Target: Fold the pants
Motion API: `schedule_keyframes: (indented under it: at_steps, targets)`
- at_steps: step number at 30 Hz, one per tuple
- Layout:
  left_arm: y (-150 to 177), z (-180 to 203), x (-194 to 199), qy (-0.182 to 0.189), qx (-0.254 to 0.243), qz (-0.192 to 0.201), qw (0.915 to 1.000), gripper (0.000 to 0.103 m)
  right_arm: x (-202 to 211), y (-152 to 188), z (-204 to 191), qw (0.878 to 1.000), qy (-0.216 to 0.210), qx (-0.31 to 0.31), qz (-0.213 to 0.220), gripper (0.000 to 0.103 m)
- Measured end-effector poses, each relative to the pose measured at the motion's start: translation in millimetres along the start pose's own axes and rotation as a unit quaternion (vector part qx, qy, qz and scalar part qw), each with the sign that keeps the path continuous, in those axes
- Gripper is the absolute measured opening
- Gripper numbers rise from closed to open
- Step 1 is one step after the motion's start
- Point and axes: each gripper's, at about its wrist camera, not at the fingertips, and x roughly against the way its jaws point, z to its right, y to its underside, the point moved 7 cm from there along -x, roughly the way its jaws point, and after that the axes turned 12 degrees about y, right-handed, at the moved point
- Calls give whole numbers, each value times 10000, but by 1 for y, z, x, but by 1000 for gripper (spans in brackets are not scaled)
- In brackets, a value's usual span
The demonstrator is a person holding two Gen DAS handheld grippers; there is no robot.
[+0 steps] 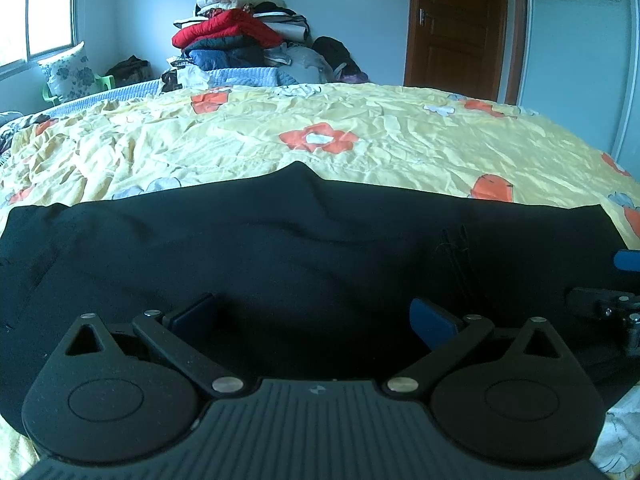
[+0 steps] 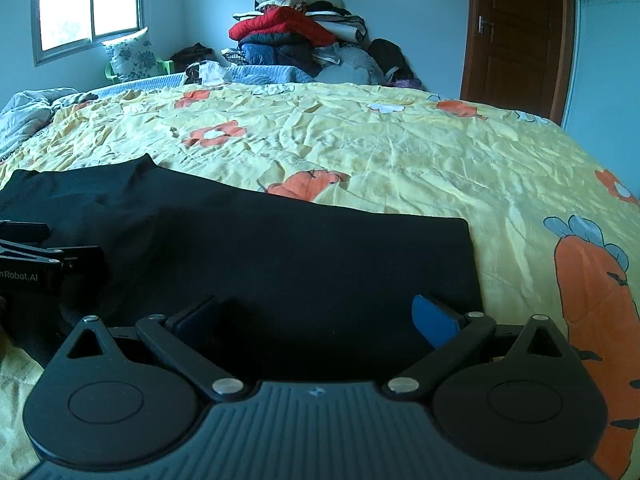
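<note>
A bed fills both views, covered by a crumpled yellow bedspread (image 1: 360,120) printed with orange flowers. The black pants (image 1: 280,248) serve as the landmark here: they lie flat across the near edge of the bedspread, already doubled into a broad dark band, with a small peak of cloth along their far edge. Well beyond the pants, against the back wall, stands a tall stack of folded clothes (image 1: 236,28) topped by a red jacket, and to the right of that a brown wooden door (image 1: 460,24).

2 handheld grippers hover just above the near side of the pants. The left gripper (image 1: 316,316) has its 2 fingers spread apart, gripping nothing. The right gripper (image 2: 316,316) sits at the pants' right end, close to the squared corner, also spread wide with nothing between the fingers; its blue pad (image 2: 434,322) shows clearly.

Likely risks: the cloth is dark, soft and layered, so a pinch may catch only the top layer and the fold would slide apart. Fingers pressed too deep could also grab the bedspread under the pants and drag it along. Uneven lifting by the 2 grippers would skew the edges
</note>
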Motion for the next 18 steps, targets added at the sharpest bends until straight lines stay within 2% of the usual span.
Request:
schedule_keyframes:
  at_steps: [18]
  targets:
    - [-1, 1, -1, 17, 23, -9, 10000, 103, -1, 0, -3, 9999, 101, -8, -9, 103]
